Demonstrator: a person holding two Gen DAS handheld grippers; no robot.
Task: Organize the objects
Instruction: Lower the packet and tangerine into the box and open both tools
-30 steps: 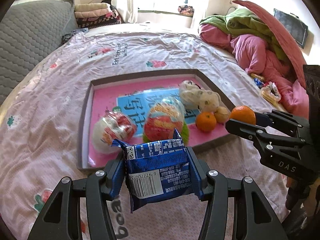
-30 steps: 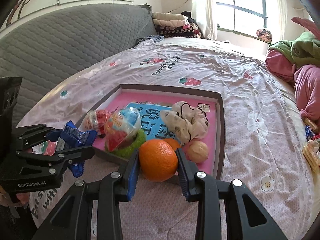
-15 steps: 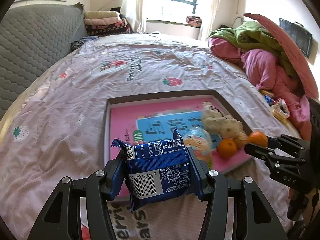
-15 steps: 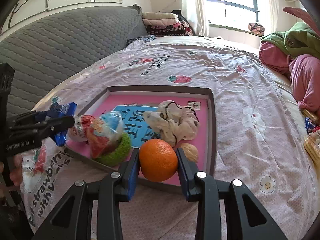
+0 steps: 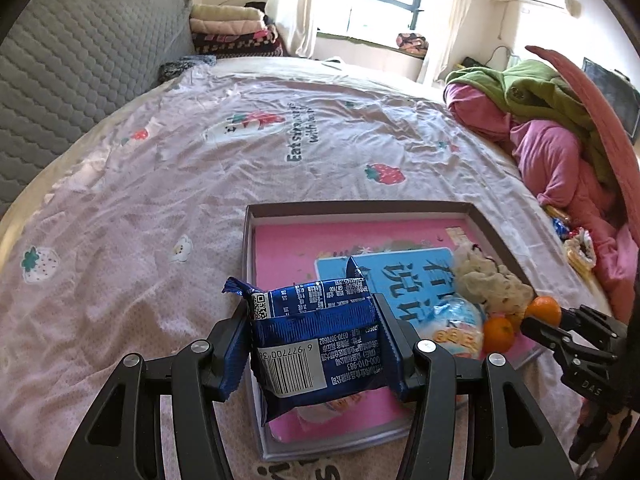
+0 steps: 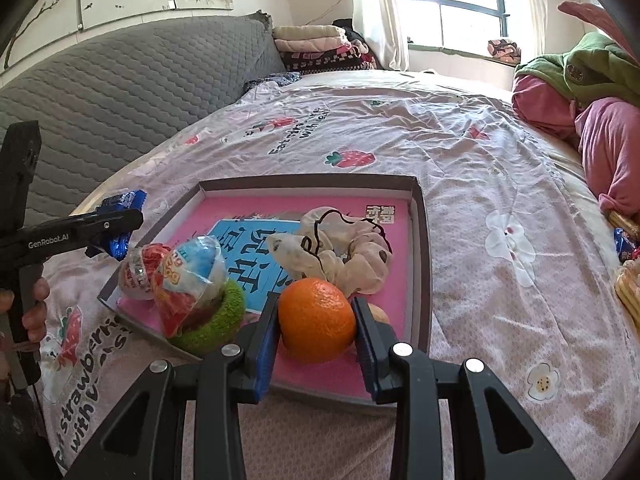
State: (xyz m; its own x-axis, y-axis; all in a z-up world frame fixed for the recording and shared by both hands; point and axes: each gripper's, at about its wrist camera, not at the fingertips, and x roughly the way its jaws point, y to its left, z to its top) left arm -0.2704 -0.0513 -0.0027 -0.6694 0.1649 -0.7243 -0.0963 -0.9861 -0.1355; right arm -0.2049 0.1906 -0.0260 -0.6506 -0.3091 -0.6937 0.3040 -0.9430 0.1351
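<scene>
your left gripper (image 5: pixel 316 354) is clamped on a crinkly blue foil snack packet (image 5: pixel 320 344) above the shallow grey-rimmed pink tray (image 5: pixel 360 207); your right gripper (image 6: pixel 316 326) squeezes a round orange tangerine (image 6: pixel 317 320) over the tray's near edge.

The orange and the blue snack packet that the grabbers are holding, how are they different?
The orange is round and smooth; the blue snack packet is flat, crinkly and printed with a barcode. The orange sits in the right gripper; the packet sits in the left gripper. The orange is plain orange all over; the packet is blue with white labels. Both are squeezed between two fingers, held over the near edge of the tray.
</scene>
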